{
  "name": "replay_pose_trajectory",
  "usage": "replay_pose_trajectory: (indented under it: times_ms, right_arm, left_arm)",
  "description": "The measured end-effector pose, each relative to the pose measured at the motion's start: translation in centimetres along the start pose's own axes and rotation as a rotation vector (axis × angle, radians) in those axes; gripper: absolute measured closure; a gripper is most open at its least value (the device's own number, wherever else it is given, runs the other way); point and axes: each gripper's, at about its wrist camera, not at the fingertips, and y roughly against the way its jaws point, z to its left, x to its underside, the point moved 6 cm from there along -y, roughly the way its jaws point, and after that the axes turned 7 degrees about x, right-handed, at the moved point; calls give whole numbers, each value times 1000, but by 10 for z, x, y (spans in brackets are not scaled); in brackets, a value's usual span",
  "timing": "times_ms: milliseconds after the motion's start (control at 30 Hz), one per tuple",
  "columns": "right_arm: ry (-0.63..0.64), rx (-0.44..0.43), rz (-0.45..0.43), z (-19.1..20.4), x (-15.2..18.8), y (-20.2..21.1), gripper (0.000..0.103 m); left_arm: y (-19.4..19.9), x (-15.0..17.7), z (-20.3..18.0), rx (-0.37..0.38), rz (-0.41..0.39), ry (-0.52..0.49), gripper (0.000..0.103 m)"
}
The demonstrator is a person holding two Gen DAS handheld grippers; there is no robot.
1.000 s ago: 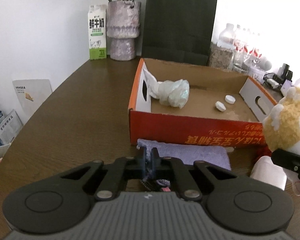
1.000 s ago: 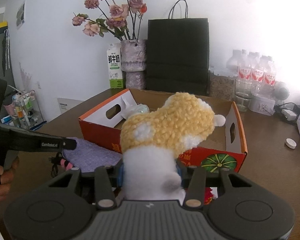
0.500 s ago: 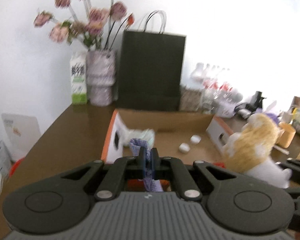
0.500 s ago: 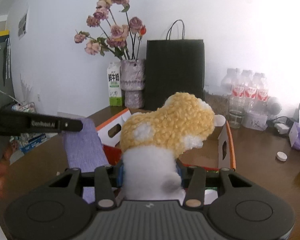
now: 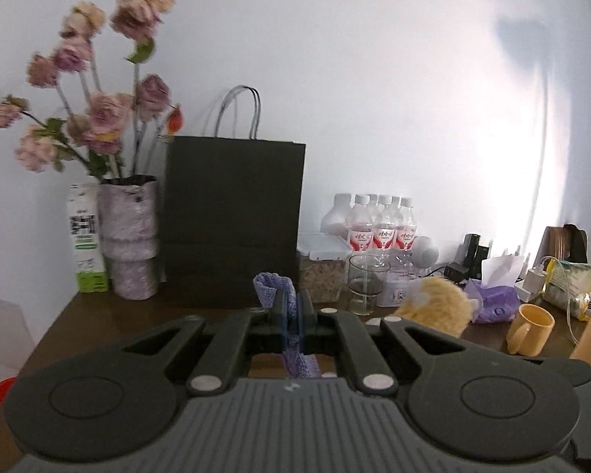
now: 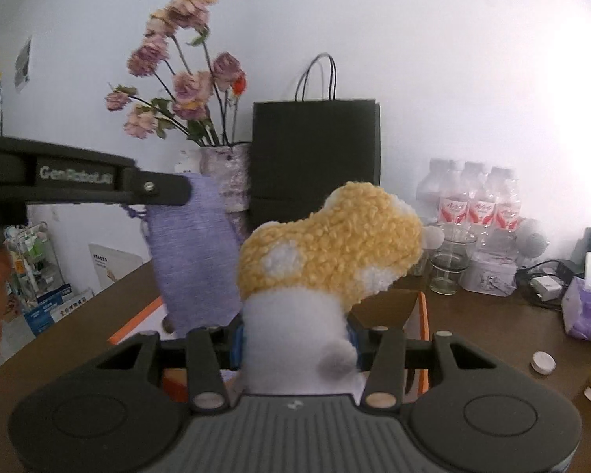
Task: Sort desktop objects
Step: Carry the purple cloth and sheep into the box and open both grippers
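Note:
My left gripper (image 5: 294, 309) is shut on a purple knitted cloth (image 5: 274, 289) and holds it high in the air. In the right wrist view the cloth (image 6: 195, 260) hangs from the left gripper (image 6: 177, 189) above the orange cardboard box (image 6: 423, 315). My right gripper (image 6: 295, 345) is shut on a yellow and white plush toy (image 6: 331, 244), raised over the box. The plush toy (image 5: 433, 307) also shows in the left wrist view, to the right of my left gripper.
At the back stand a milk carton (image 5: 84, 248), a vase of pink flowers (image 5: 130, 236), a black paper bag (image 5: 232, 220), several water bottles (image 5: 378, 224) and a glass (image 5: 366, 283). A yellow mug (image 5: 530, 329) and purple tissue pack (image 5: 496, 303) sit right. A white cap (image 6: 543, 362) lies on the table.
My left gripper has lifted the purple cloth off the table up above the box. My right gripper has risen with the plush toy.

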Motion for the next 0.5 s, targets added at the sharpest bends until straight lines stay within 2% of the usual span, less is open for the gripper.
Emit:
replay_pose_trajectory:
  times_ms: [167, 300, 500]
  right_arm:
    - [-3, -6, 90, -6, -11, -63, 58]
    - [-6, -25, 213, -11, -4, -118, 58]
    - [27, -28, 364, -19, 15, -178, 58]
  left_arm:
    - [-67, 2, 13, -17, 50, -3, 98]
    - [-118, 22, 37, -61, 145, 8, 98]
    - [-154, 58, 81, -152, 286, 16, 98]
